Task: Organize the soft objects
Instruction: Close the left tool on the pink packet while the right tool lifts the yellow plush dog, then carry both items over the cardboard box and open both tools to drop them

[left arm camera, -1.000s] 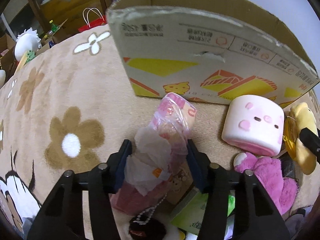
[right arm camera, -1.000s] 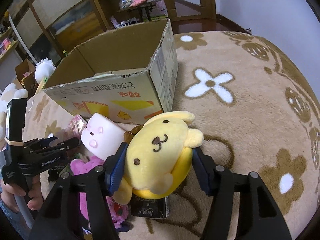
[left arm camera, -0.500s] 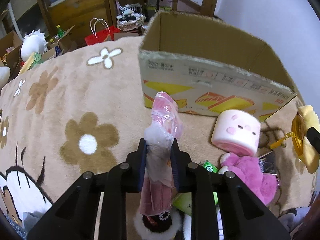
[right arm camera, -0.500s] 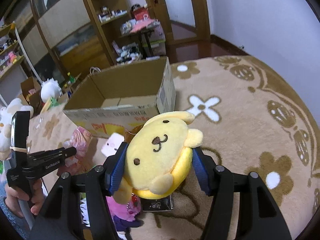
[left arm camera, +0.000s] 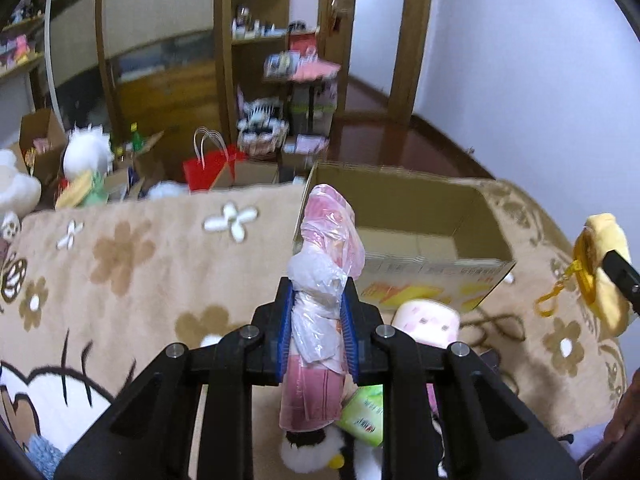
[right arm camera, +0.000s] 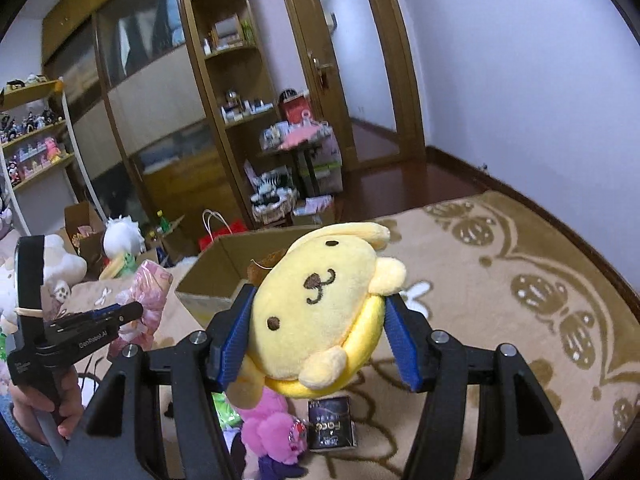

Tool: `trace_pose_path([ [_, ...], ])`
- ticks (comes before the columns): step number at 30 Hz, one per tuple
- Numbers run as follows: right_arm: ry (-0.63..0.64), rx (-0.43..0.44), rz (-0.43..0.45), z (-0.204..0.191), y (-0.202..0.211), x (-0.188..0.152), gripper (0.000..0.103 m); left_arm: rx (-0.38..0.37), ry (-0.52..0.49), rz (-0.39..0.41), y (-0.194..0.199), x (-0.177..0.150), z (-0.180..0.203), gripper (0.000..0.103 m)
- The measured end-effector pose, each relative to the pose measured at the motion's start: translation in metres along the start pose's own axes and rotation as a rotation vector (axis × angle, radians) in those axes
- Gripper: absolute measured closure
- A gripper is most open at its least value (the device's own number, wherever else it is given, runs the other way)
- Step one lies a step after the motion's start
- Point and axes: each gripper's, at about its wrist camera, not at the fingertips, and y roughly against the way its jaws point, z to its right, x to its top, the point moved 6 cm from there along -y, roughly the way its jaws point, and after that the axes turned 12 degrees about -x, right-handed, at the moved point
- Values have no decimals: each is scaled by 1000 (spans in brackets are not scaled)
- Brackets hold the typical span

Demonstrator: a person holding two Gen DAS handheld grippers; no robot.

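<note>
My left gripper (left arm camera: 318, 328) is shut on a pink soft item wrapped in clear plastic (left arm camera: 324, 280) and holds it up above the carpet, in front of the open cardboard box (left arm camera: 424, 216). It also shows in the right wrist view (right arm camera: 146, 300). My right gripper (right arm camera: 316, 340) is shut on a yellow dog plush (right arm camera: 320, 308), lifted off the carpet to the right of the box (right arm camera: 212, 276). The plush also shows at the right edge of the left wrist view (left arm camera: 604, 268).
On the beige flower carpet (left arm camera: 120, 272) below lie a pink-white cube plush (left arm camera: 424, 320), a magenta plush (right arm camera: 272, 428), a green packet (left arm camera: 364, 412), a dark packet (right arm camera: 332, 424) and a white plush (left arm camera: 312, 452). Shelves, a red bag (left arm camera: 208, 168) and clutter stand behind.
Both grippers have risen well above the carpet with their items. The views now look over the box's rim into it, and the room behind has come into view.
</note>
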Motion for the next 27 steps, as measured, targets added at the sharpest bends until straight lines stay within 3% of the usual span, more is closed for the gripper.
trace_pose_path([
  [8, 15, 4, 73, -6, 8, 22, 38, -4, -81, 130, 20, 38, 23, 82],
  [13, 21, 4, 100, -10, 4, 35, 38, -5, -90, 168, 24, 57, 28, 82],
  [27, 136, -4, 93, -36, -34, 46, 38, -22, -89, 160, -8, 89, 37, 82],
])
